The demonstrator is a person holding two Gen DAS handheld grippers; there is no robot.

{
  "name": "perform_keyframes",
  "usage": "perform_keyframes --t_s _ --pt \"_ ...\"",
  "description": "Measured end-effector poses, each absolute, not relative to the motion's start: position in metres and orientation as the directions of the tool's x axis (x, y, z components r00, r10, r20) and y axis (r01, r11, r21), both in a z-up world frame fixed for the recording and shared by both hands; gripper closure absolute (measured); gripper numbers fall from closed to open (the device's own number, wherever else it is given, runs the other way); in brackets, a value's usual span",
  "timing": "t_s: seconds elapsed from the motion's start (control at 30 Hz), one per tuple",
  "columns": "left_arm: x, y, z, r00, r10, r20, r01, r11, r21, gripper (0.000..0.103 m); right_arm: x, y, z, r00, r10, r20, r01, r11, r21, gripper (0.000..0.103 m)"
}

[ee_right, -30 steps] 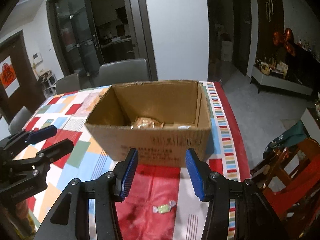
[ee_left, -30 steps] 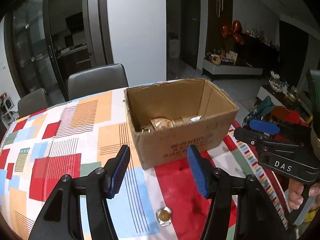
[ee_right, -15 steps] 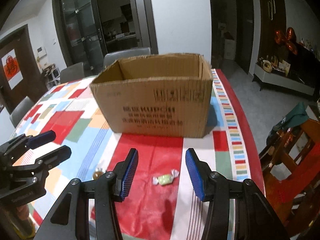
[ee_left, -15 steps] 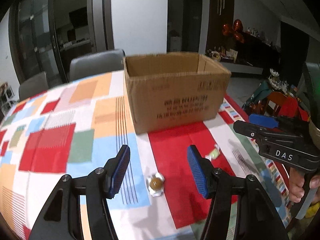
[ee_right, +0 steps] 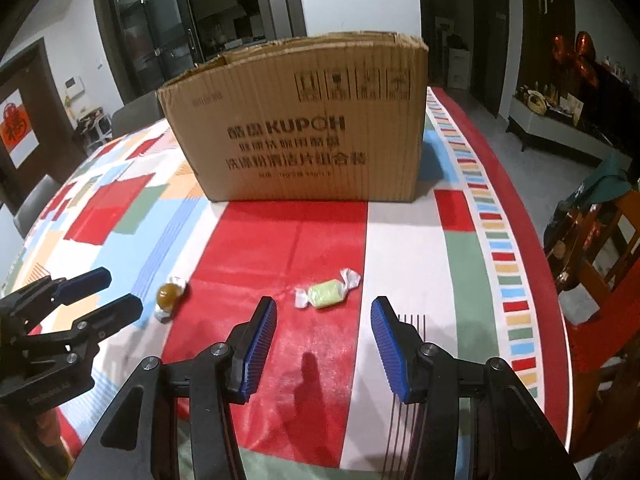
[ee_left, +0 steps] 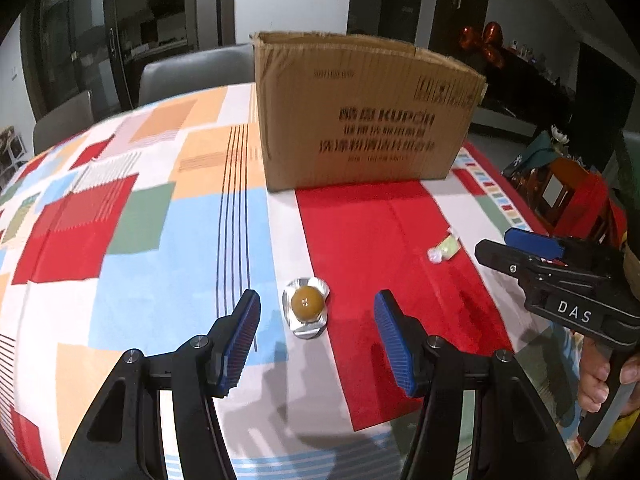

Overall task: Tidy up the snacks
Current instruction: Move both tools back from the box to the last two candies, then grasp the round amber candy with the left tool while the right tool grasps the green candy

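The left tool (ee_left: 316,334) hangs low over the worktop (ee_left: 160,240) with its blue pads partly apart and nothing between them, and a brown sweet in a silver wrapper (ee_left: 306,306) lies on the patterned cloth just ahead of the gap. The right tool (ee_right: 323,338) is likewise part-open and empty, with a green sweet in a twisted clear wrapper (ee_right: 327,293) lying on the red patch just beyond its tips. A cardboard box (ee_right: 304,132) stands farther back on the worktop, well apart from both sweets.
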State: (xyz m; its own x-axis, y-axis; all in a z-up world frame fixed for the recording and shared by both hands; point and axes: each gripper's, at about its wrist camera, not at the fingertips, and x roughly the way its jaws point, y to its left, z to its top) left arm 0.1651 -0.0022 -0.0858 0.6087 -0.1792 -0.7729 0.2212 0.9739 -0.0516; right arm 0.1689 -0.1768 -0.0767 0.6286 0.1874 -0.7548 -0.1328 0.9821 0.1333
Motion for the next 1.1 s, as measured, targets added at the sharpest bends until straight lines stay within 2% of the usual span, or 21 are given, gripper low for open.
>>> perform_keyframes --t_s 0.67,0.93,1.0,1.1 --pt "0.188 0.001 -0.123 0.569 -0.171 -0.804 0.178 0.981 -0.083 0.052 0.2 -0.173 -0.106 0.571 0.212 -0.793 -0.137 0.977 0.162 0.053" --pt "0.193 -0.004 -0.129 0.569 -0.151 -0.809 0.17 0.983 -0.065 0.063 0.209 -0.174 -0.11 0.556 0.216 -0.803 -0.123 0.976 0.177 0.054" --pt "0.194 -0.005 -0.128 0.569 -0.152 -0.808 0.169 0.983 -0.066 0.068 0.21 -0.173 -0.112 0.554 0.209 -0.806 -0.12 0.978 0.171 0.056" --pt "0.195 -0.007 -0.128 0.567 -0.164 -0.807 0.174 0.982 -0.077 0.069 0.209 -0.171 -0.112 0.561 0.197 -0.804 -0.121 0.98 0.155 0.064"
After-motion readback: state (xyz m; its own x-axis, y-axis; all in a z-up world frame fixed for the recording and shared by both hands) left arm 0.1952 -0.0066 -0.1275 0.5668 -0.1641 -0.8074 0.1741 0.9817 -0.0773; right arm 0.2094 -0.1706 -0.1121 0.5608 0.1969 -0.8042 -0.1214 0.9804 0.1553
